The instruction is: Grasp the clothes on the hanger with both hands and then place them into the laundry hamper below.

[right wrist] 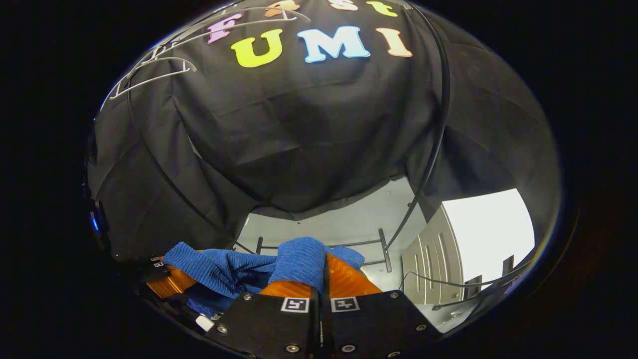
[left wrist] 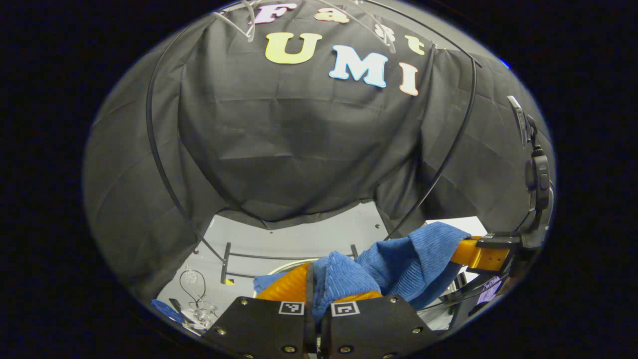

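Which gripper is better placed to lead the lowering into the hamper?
Neither clearly: the left gripper and right gripper are both shut on the blue garment, stretched between them. The hamper's position cannot be told.

garment (left wrist: 398, 264): 1 blue showing | hangers (right wrist: 149, 70): 2 pale wire hanging | grippers: 2 showing, left gripper (left wrist: 313, 279) + right gripper (right wrist: 324, 274)

Black cloth (left wrist: 299, 149) hangs in creased folds as the back wall, with thin black poles (left wrist: 451, 144) curving down in front of it. Under its hem lies a pale grey floor (left wrist: 299, 234), crossed by a low dark metal rail (right wrist: 349, 244). In the right gripper view a white panelled cabinet (right wrist: 428, 259) stands beside a bright white surface (right wrist: 488, 234). White wire hangers (right wrist: 149, 75) sit near the top.
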The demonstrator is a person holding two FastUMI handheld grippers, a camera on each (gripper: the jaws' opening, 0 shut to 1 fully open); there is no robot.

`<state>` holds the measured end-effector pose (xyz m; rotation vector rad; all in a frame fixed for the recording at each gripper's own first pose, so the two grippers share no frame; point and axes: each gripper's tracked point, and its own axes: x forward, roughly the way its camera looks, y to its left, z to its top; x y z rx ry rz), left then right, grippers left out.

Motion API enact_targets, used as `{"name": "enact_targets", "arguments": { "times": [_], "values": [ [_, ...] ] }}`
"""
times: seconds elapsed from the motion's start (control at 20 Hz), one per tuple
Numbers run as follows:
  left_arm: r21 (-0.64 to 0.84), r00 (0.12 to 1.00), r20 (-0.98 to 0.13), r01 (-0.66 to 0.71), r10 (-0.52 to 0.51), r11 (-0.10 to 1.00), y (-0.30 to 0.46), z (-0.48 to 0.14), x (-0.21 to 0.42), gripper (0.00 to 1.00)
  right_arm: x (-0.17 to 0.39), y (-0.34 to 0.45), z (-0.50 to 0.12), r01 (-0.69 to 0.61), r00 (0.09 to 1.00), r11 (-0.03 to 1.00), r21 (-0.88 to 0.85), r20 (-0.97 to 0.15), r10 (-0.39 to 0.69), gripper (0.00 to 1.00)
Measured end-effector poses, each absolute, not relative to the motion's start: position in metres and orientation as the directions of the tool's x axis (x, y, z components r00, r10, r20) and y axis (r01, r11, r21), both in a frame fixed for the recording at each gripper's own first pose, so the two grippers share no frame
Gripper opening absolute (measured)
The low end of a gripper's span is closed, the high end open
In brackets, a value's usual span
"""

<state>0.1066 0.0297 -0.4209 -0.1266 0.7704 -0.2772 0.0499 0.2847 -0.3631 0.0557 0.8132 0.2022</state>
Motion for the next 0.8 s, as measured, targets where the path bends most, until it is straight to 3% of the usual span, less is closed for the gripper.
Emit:
{"name": "enact_targets", "arguments": {
  "times": [0.35,0.8],
  "values": [
    [-0.226,0.636,-0.727,0.132,-0.257,0.965,0.063,-0.478,0.098,0.05,0.047,0.29,-0.401,-0.141,0.617,0.983,0.118,-0.766,0.18,0.01],
    [-0.207,0.601,-0.757,0.15,-0.256,0.967,0.06,-0.501,0.086,0.05,0.033,0.289,-0.415,-0.162,0.558,0.983,0.091,-0.813,0.167,0.04]
  ]
}}
